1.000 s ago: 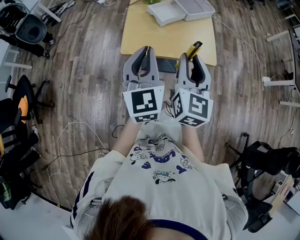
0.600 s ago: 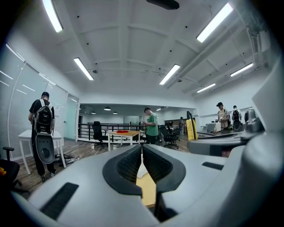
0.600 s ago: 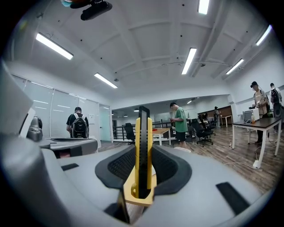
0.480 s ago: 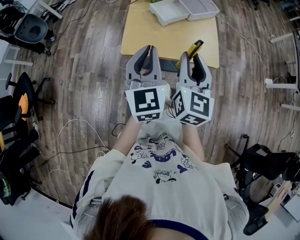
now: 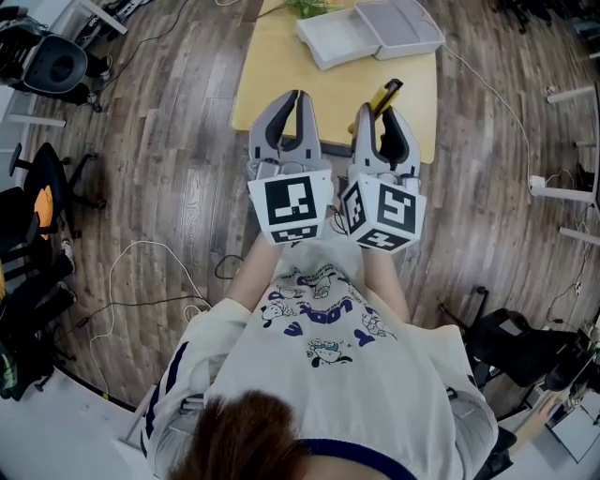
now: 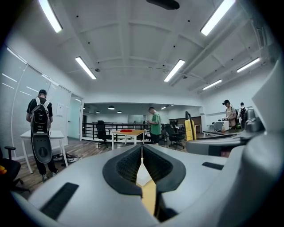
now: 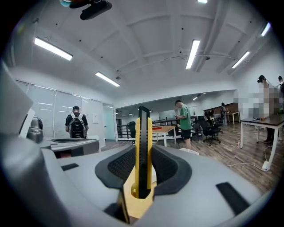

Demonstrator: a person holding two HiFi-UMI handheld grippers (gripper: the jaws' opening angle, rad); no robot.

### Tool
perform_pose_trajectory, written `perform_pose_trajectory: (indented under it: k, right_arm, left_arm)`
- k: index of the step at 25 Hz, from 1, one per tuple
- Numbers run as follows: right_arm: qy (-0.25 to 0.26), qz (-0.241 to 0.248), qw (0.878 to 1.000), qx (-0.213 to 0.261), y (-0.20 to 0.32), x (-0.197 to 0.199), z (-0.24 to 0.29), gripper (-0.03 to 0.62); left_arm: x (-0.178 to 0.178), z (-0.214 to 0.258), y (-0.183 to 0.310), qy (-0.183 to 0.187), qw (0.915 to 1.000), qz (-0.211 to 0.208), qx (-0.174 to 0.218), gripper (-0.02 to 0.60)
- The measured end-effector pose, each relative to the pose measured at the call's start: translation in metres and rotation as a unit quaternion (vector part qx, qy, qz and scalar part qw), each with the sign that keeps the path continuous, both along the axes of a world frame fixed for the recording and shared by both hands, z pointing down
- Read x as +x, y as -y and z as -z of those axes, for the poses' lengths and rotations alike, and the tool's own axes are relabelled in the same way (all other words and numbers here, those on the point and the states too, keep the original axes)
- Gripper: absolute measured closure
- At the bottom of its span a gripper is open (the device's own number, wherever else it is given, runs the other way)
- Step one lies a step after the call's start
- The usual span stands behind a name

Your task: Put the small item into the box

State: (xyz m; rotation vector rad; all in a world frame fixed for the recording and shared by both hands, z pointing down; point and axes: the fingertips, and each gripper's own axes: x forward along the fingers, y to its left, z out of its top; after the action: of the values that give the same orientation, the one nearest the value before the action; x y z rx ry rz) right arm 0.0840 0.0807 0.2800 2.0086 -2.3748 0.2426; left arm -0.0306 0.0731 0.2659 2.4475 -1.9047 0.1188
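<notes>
Both grippers are held up close in front of the person, above the near edge of a yellow table (image 5: 281, 80). My right gripper (image 5: 378, 111) is shut on a yellow utility knife (image 5: 386, 96), which sticks up past its fingertips. In the right gripper view the knife (image 7: 138, 133) stands upright between the dark pads of the right gripper (image 7: 143, 165). My left gripper (image 5: 297, 98) is shut with nothing in it; its pads meet at the tips in the left gripper view (image 6: 142, 151). A white box (image 5: 337, 39) lies open on the table's far end, its lid (image 5: 405, 22) beside it.
Wooden floor surrounds the table, with loose cables (image 5: 141, 272) at the left. Office chairs (image 5: 52, 66) stand at the far left and a dark chair base (image 5: 520, 347) at the lower right. A person with a backpack (image 6: 40, 128) and a person in green (image 6: 155, 126) stand across the room.
The table and white box have slid slightly down and right in the head view. Both grippers keep their pose; the knife stays held.
</notes>
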Motion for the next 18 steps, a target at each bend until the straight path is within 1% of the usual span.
perform_pose_trajectory:
  k: [8,14,18]
  right_arm:
    - [-0.001,0.026,1.0,-0.006,0.057,0.016,-0.002,0.465]
    - [-0.001,0.039,0.999,-0.012,0.093,0.032,-0.003,0.465]
    - [0.0,0.047,0.999,-0.018,0.112,0.038,-0.007,0.465]
  left_arm:
    - [0.019,-0.004,0.056,0.0,0.9997,0.021,-0.009,0.557]
    - [0.033,-0.006,0.088,0.001,0.9993,0.034,-0.015,0.557]
    - [0.037,-0.009,0.105,0.001,0.9988,0.045,-0.018,0.557]
